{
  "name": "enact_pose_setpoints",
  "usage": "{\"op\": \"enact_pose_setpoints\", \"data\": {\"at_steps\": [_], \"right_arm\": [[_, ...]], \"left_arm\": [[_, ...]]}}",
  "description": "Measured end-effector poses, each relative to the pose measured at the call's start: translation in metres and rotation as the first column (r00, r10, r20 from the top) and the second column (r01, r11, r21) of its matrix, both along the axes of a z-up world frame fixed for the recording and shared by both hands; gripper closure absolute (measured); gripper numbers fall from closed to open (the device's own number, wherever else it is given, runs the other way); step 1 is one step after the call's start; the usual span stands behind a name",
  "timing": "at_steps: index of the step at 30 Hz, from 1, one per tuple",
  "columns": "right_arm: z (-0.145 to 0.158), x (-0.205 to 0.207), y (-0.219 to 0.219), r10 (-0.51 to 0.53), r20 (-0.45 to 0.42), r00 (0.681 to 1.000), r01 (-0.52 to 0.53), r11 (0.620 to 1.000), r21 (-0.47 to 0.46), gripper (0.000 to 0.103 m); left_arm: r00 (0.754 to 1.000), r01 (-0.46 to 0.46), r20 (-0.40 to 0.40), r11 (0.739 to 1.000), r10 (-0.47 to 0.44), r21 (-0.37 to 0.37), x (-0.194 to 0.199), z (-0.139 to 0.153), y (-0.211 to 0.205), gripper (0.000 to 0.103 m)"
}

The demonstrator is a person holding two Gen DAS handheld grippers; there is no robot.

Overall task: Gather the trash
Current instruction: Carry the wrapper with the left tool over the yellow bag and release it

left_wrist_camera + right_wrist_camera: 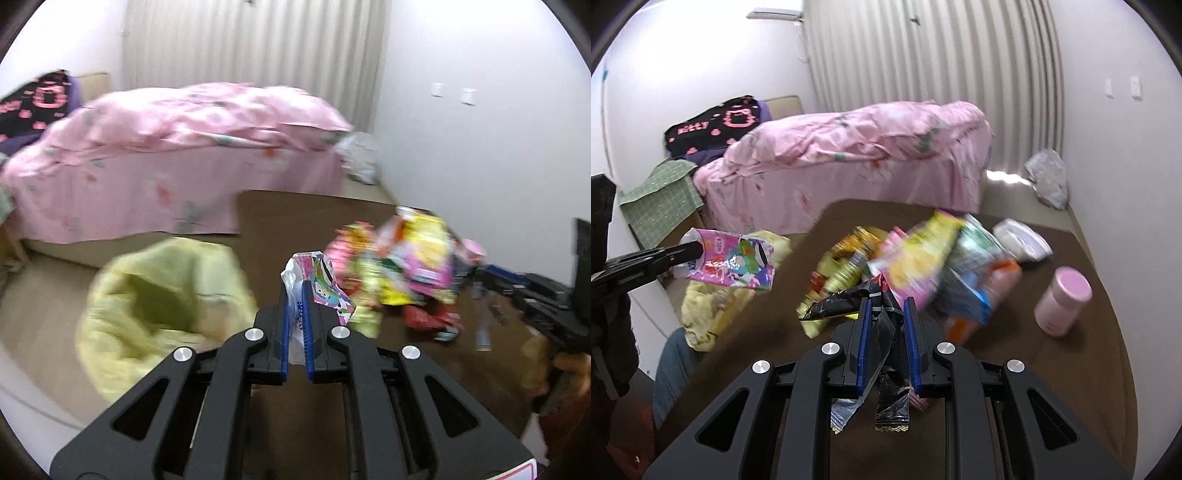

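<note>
Left gripper (294, 286) fingers clamp a pink cartoon wrapper (317, 280), held above the brown table (280, 221) beside the yellow bag (159, 306). Right gripper (886, 306) fingers pinch a black wrapper (846, 302) at the near edge of the trash pile (923, 254).

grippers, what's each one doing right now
left gripper: shut on the pink wrapper.
right gripper: shut on the black wrapper.

Bare brown table (1089, 369) lies open right of the wrapper pile (923, 258), except the pink bottle (1063, 301).
</note>
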State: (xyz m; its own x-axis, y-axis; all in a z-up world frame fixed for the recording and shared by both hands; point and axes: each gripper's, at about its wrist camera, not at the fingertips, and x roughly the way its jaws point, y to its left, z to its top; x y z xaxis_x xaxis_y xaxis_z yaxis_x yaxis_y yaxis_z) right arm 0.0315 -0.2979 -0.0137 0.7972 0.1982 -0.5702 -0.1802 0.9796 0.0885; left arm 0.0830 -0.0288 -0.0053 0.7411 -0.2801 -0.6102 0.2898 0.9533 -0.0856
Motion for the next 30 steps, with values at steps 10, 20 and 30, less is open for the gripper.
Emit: {"op": "enact_pose_setpoints", "data": {"at_steps": [10,20,30], "right_arm": [[0.027,0.022,0.066,0.146,0.042,0.988,-0.145,0.989,-0.039,0.086],[0.029,0.107,0.167,0.33,-0.004,0.944,-0.33,0.944,0.006,0.086],[-0.031,0.187,0.261,0.455,-0.174,0.873,-0.451,0.89,0.062,0.086]], "left_arm": [[0.946,-0.323,-0.004,0.944,0.324,0.066,0.019,-0.009,0.088,0.097],[0.897,-0.411,-0.165,0.911,0.41,0.03,0.062,-0.072,0.128,0.097],[0.832,-0.518,-0.176,0.85,0.526,0.091,0.05,-0.092,0.155,0.097]]}}
